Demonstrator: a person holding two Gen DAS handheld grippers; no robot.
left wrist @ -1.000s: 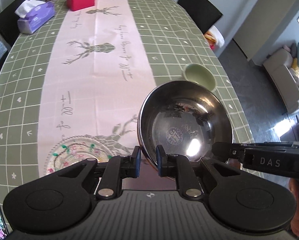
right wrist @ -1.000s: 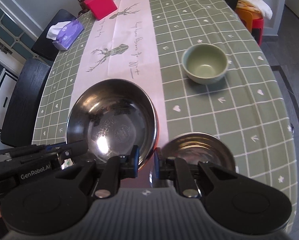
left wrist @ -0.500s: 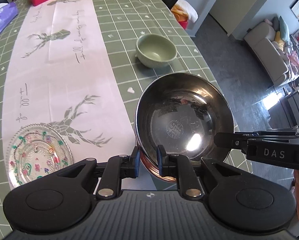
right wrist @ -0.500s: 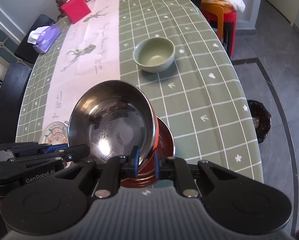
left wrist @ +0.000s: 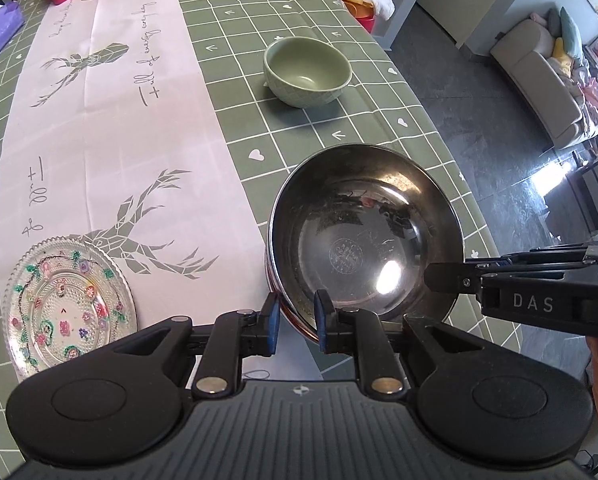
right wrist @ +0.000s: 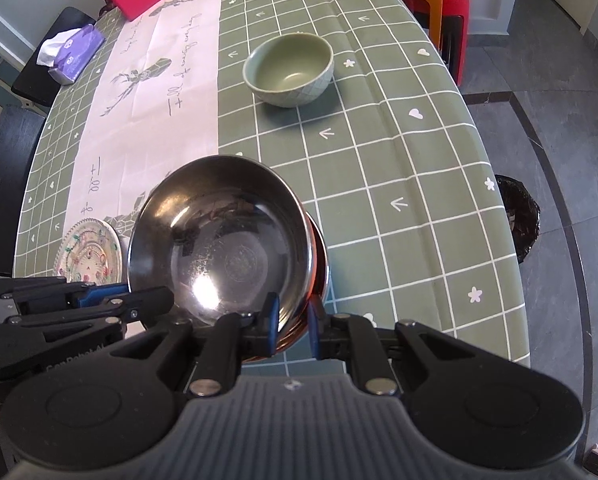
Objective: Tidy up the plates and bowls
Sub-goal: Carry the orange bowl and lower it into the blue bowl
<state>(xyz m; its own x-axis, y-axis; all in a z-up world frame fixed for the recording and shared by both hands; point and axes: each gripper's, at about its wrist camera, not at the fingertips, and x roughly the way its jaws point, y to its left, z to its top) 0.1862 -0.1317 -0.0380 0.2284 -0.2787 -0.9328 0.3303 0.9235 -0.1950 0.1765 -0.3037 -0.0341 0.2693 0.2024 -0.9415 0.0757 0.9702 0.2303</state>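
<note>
Both tools (left wrist: 295, 322) (right wrist: 293, 320) grip steel bowl (left wrist: 363, 240) rim, w/ smaller bowl (right wrist: 319, 264) under.

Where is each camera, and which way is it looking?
Left wrist: on the left gripper, looking forward over the steel bowl to the green bowl; the right gripper pokes in at right.
Right wrist: on the right gripper, looking forward over the same steel bowl; the left gripper pokes in at left.
Both show: steel bowl, green bowl, glass plate, table.
</note>
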